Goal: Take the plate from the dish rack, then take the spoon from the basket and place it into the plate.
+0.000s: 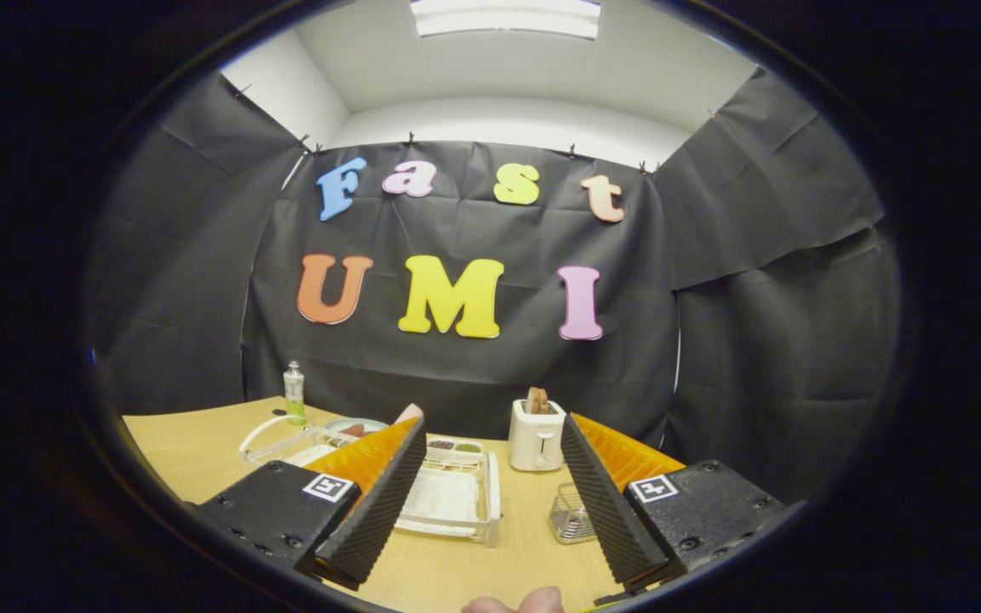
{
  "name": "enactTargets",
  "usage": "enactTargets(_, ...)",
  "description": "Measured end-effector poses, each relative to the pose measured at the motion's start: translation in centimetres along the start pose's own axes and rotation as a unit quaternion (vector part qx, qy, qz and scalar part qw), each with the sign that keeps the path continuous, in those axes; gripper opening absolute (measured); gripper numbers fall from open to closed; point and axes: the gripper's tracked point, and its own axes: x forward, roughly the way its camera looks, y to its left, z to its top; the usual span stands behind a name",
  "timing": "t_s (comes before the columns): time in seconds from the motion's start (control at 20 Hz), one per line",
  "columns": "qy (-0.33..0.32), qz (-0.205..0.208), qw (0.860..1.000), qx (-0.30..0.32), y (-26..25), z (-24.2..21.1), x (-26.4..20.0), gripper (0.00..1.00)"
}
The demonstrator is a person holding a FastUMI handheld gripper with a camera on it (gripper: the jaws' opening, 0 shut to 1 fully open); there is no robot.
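My gripper (pixel 490 426) is open, held above the near side of the wooden table (pixel 192 451), with nothing between its fingers. Between and just beyond the fingers lies a white dish rack (pixel 452 498). A pale round plate (pixel 356 423) shows behind the left finger, partly hidden by it. A small wire basket (pixel 570 516) sits on the table against the inner side of the right finger; I cannot make out a spoon in it.
A white toaster (pixel 537 436) with a slice of bread stands beyond the fingers at the table's back. A clear bottle (pixel 294 392) and a clear plastic holder (pixel 278 440) are at the back left. A person's fingertips (pixel 516 603) show under the gripper.
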Motion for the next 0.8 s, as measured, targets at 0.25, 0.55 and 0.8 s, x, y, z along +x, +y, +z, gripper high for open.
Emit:
enactTargets(0.25,-0.007,0.015,1.0,0.001,1.8,2.1,1.2,1.0)
enactTargets(0.55,0.039,0.051,0.998,0.016,4.0,2.3,4.8,1.0)
enactTargets(0.8,0.109,0.084,0.989,0.051,5.4,2.9,9.3,1.0)
